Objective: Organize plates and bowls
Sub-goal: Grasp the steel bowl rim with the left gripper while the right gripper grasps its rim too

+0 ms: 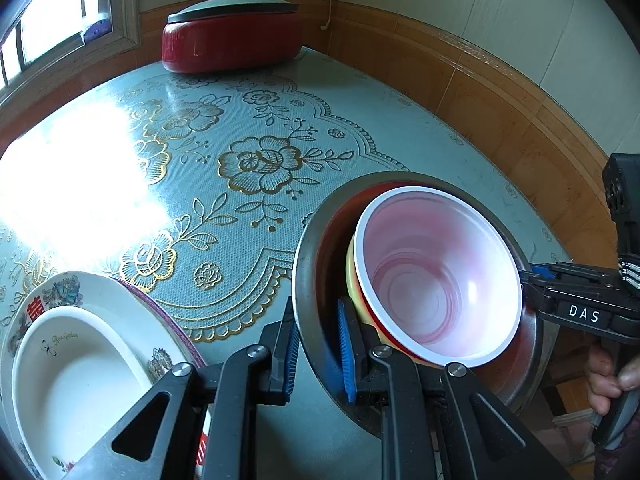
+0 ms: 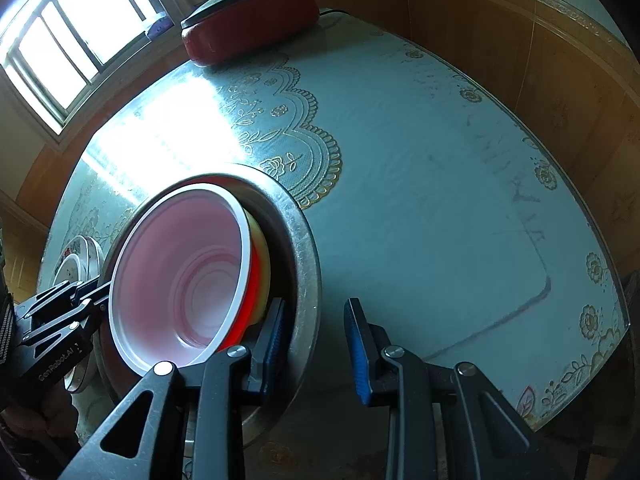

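Note:
A steel basin (image 1: pixel 308 248) holds a yellow bowl (image 1: pixel 352 280) and, nested on top, a red bowl with a white inside (image 1: pixel 436 276). My left gripper (image 1: pixel 320 344) is open with the basin's near rim between its blue pads. My right gripper (image 2: pixel 316 344) is open astride the basin's opposite rim (image 2: pixel 308 256); it also shows in the left wrist view (image 1: pixel 532 276). The red bowl (image 2: pixel 180 284) and yellow bowl (image 2: pixel 262 264) show in the right wrist view. A white bowl (image 1: pixel 68 380) sits on a patterned plate (image 1: pixel 100 292) at lower left.
A red lidded cooker (image 1: pixel 232 36) stands at the table's far edge by the window. The teal floral tablecloth (image 1: pixel 248 152) covers the table. A wood-panelled wall (image 1: pixel 480 92) runs along the right. The table's right edge (image 2: pixel 600 248) is close.

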Tool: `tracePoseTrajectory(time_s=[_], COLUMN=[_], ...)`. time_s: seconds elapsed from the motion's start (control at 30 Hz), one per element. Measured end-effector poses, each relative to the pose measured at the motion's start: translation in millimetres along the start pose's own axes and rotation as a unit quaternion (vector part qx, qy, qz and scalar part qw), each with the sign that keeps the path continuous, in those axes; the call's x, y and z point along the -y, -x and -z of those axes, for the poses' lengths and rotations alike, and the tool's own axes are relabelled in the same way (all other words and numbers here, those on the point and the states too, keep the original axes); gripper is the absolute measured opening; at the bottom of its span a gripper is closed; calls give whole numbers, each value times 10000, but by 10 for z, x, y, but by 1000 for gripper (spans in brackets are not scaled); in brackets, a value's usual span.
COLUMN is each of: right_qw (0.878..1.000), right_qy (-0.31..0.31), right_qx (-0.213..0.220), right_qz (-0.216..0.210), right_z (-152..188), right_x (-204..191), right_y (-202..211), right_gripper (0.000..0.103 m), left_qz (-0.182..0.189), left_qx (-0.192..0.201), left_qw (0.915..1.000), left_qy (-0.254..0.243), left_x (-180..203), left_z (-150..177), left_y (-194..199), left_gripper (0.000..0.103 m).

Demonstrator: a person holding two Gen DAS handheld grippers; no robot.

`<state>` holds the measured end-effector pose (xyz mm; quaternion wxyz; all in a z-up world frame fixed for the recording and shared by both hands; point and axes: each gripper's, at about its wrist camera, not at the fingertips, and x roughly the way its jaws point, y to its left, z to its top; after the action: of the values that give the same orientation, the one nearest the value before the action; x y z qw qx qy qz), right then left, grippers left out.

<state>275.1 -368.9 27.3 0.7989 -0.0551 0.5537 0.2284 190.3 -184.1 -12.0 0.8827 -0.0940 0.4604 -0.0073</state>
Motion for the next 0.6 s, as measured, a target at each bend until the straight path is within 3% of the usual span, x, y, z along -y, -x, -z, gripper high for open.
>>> tracePoseTrajectory(time_s=[0.6], right_qw=[9990], right_qy=[-169], right_qx=[-32], right_qz=[-409], right_z=[42], right_x=[283], right_y=[42], right_gripper=[24], left_qz=[40], left_qx=[81], left_qw=[9998], left_qy=[162], left_x=[172], left_z=[123], left_y=[34], left_gripper=[18])
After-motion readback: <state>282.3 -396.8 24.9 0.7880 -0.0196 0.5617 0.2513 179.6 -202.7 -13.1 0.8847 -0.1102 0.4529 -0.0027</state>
